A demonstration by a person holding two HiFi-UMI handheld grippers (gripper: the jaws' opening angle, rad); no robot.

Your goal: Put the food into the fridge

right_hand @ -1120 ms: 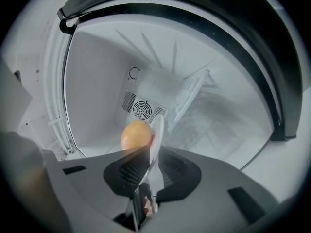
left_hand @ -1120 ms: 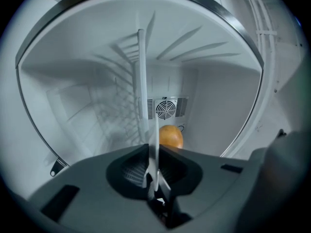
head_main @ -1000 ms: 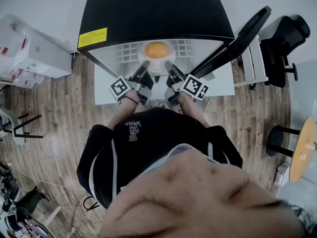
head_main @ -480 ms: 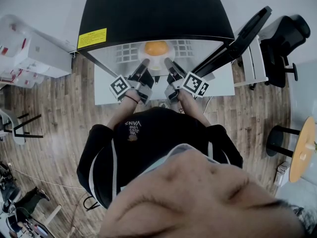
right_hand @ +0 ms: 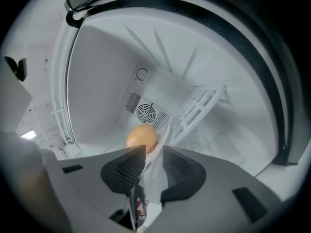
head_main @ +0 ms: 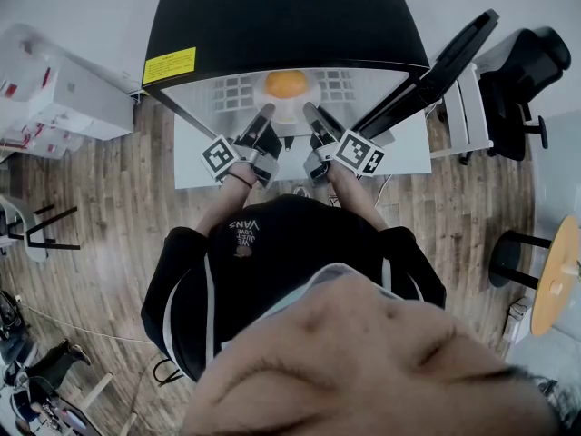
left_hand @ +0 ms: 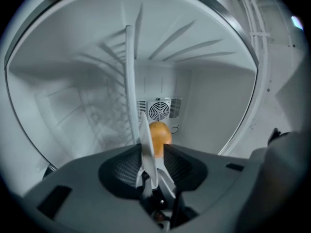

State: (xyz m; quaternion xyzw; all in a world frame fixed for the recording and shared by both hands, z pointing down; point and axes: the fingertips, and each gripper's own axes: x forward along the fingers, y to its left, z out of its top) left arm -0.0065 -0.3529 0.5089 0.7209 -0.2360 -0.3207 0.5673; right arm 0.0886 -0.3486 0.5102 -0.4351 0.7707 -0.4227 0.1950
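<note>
The jaws of the left gripper (head_main: pixel 266 113) and right gripper (head_main: pixel 310 110) have just been opened, parted around the rim of the plate (head_main: pixel 288 110). Orange food (head_main: pixel 287 86) is seen on it, inside the fridge (head_main: pixel 272 16).

Inside the fridge (head_main: pixel 281 16), wire shelf (head_main: pixel 232 93); on it toward twelve o'clock, white plate (head_main: pixel 287 113) carrying round orange food (head_main: pixel 287 86).

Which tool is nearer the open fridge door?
Right. The right tool reaches in just beside the door; the left tool is beyond the plate, farther off. Both tools' jaws have just been opening, the plate's rim between each pair.
</note>
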